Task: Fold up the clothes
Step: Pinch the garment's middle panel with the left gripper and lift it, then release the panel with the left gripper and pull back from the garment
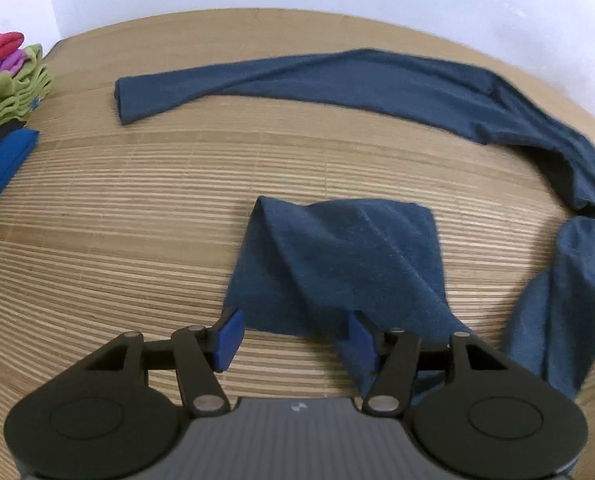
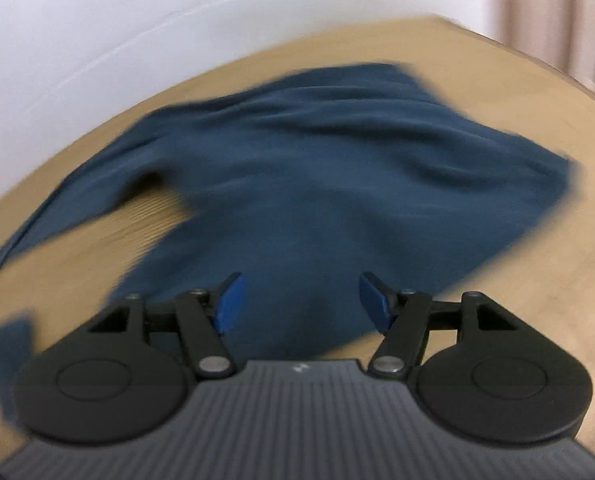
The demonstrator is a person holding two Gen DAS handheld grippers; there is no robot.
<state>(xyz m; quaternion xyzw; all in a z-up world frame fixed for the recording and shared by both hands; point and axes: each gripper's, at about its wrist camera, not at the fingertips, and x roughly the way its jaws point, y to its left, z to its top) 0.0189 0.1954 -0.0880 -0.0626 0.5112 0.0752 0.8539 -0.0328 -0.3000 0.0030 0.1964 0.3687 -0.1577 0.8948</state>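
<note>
Here: soft navy garment (image 1: 337, 256) rumpled | ridged bamboo table (image 1: 117, 220)

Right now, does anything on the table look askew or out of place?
Yes: the dark blue long-sleeved garment lies crumpled on the bamboo-slat table, one sleeve stretched straight, the other sleeve bent and twisted. The stack of folded coloured clothes looks tidy.

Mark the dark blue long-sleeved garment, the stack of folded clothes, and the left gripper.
dark blue long-sleeved garment (image 1: 337, 252), left wrist view, near sleeve end.
stack of folded clothes (image 1: 13, 88), left wrist view, green layers.
left gripper (image 1: 295, 338), left wrist view, midway between open fingers.
</note>
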